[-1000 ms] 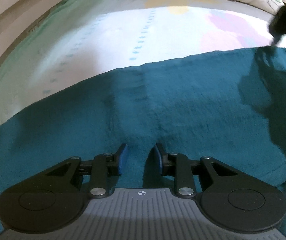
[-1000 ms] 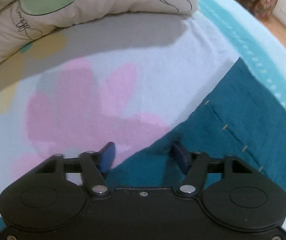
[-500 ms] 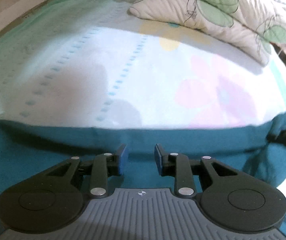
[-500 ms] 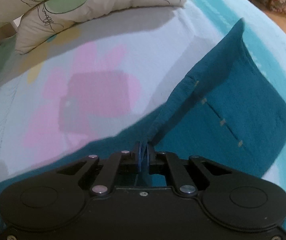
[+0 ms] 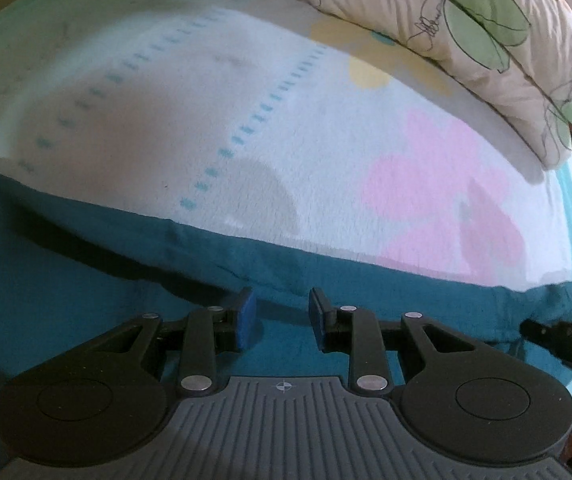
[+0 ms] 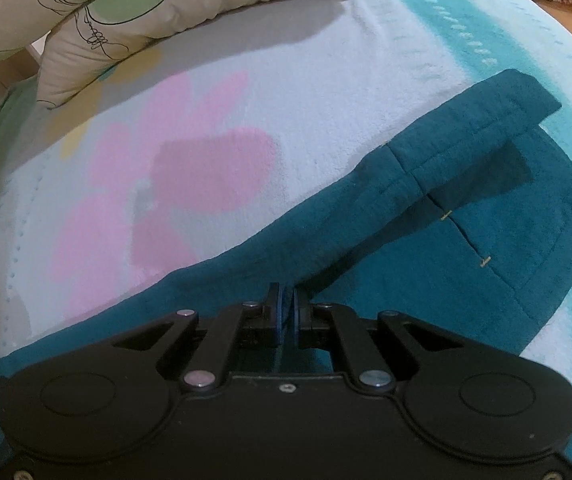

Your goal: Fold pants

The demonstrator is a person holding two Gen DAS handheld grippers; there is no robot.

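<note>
We hold teal pants across the flowered bed sheet, one gripper spread, the other pinched on cloth.

Taking the pants as our landmark: our left gripper sits over their near part with its blue pads apart and nothing between them; beyond the pants' far edge lies the sheet, and farther back the leaf-print pillow. Our right gripper has its fingers pressed together on a fold of the pants, whose pocketed end spreads to the gripper's right.
</note>
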